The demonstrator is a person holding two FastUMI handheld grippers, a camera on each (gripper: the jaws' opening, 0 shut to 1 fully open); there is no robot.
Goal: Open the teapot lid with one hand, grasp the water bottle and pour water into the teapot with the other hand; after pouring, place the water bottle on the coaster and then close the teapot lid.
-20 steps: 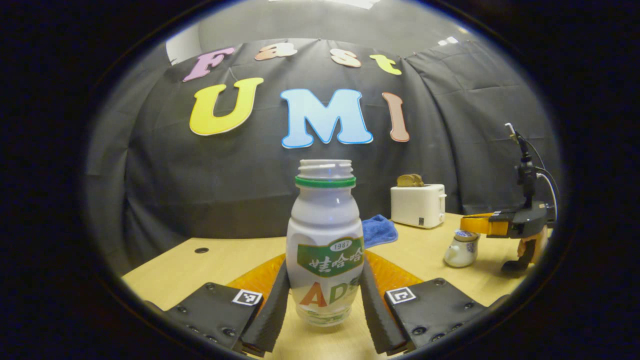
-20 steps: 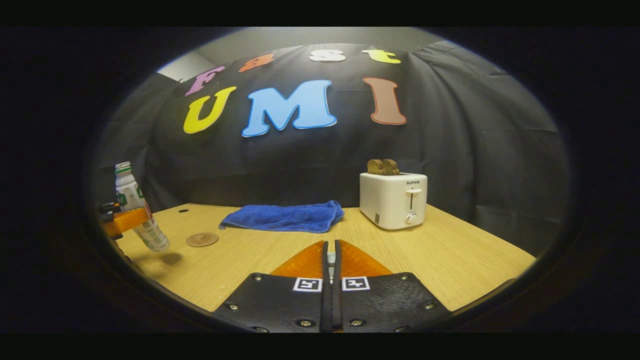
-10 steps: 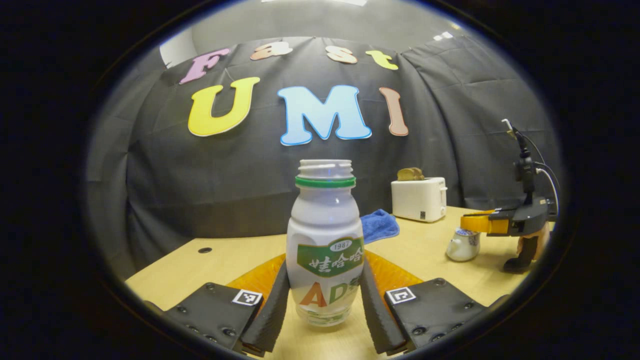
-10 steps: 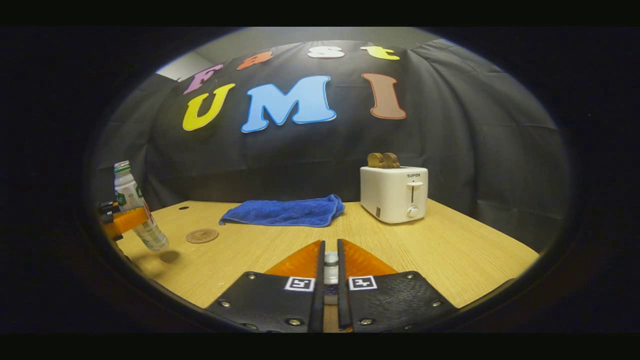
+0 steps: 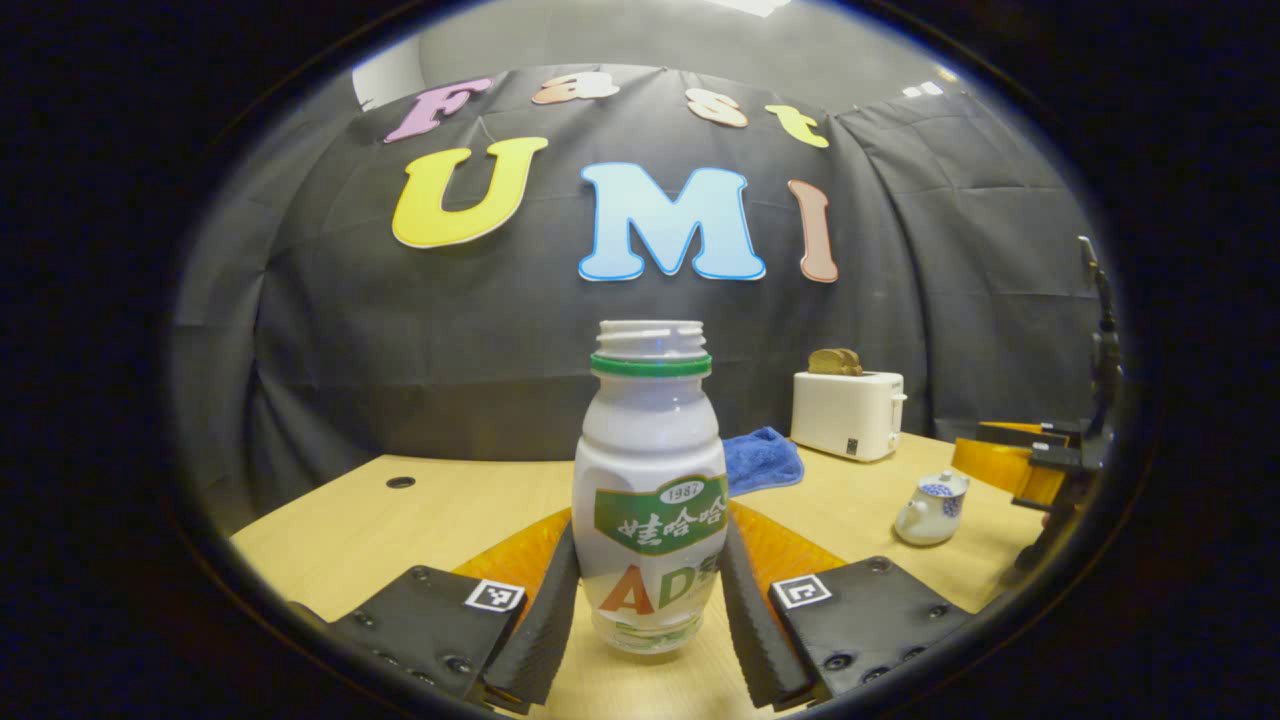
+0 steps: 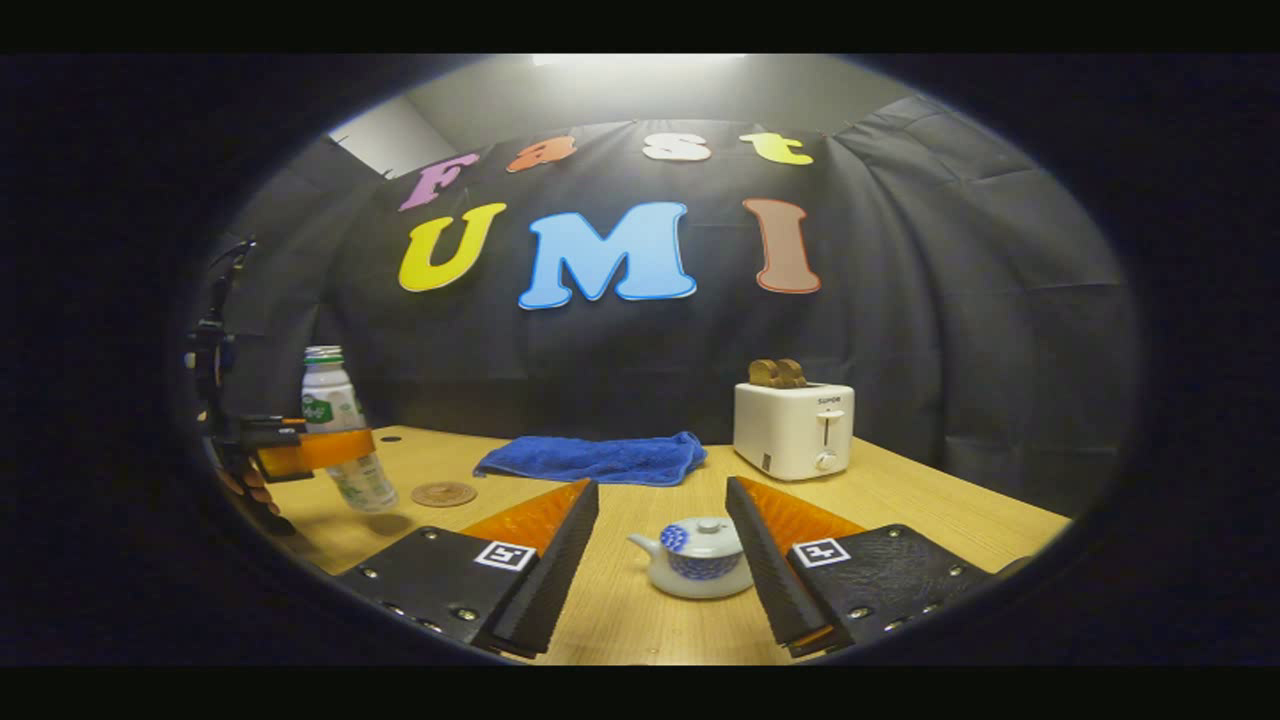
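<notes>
In the left gripper view, my left gripper (image 5: pixel 650 528) is shut on an uncapped white water bottle (image 5: pixel 650 470) with a green neck ring. From the right gripper view that bottle (image 6: pixel 338 440) hangs slightly tilted just above the table, left of a round brown coaster (image 6: pixel 444 493). My right gripper (image 6: pixel 662 490) is open. The small white-and-blue teapot (image 6: pixel 697 560) stands on the table between its fingers without touching them, and its lid (image 6: pixel 708 527) is on. The left gripper view has the teapot (image 5: pixel 930 505) at right, with the right gripper (image 5: pixel 1020 465) just beyond it.
On the wooden table (image 6: pixel 900 510), a blue cloth (image 6: pixel 590 458) lies at the back and a white toaster (image 6: pixel 795 428) with bread in it stands to the right. A hand (image 6: pixel 250 490) holds the left gripper at the far left.
My right gripper was shut low over the teapot; it has opened and drawn back, so the teapot now shows between its fingers. The left gripper keeps its hold on the bottle.
</notes>
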